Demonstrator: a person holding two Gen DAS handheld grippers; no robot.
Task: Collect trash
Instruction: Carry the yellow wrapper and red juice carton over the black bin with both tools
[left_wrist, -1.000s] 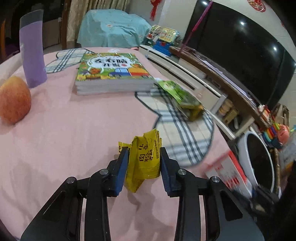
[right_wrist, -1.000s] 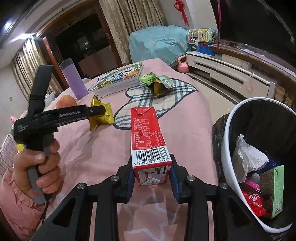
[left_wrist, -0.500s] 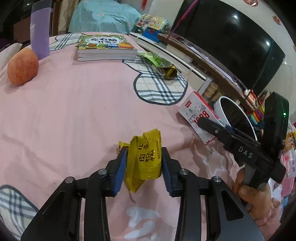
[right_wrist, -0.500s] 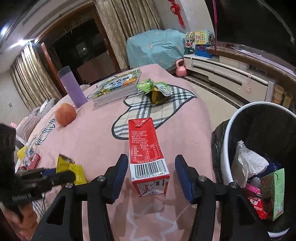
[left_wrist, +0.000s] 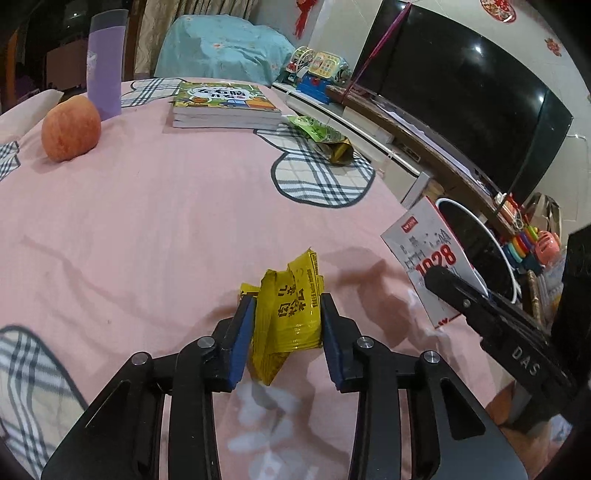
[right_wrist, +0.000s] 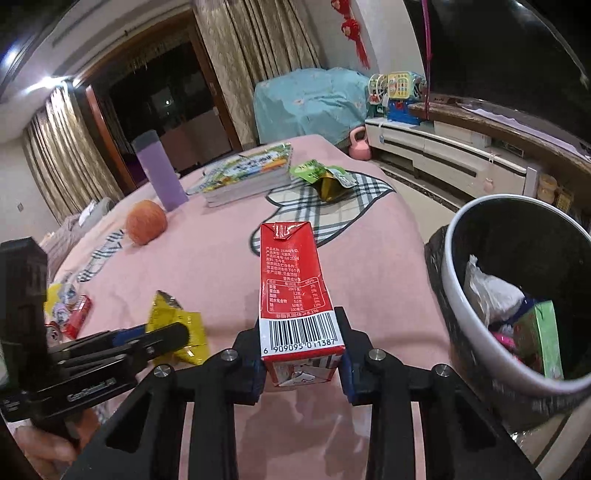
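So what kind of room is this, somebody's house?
Probably a living room at home: a big dark TV above a low cabinet, children's toys on it, and long curtains by a dark doorway.

Both wrist cameras look steeply down, close over the shared pink tablecloth.
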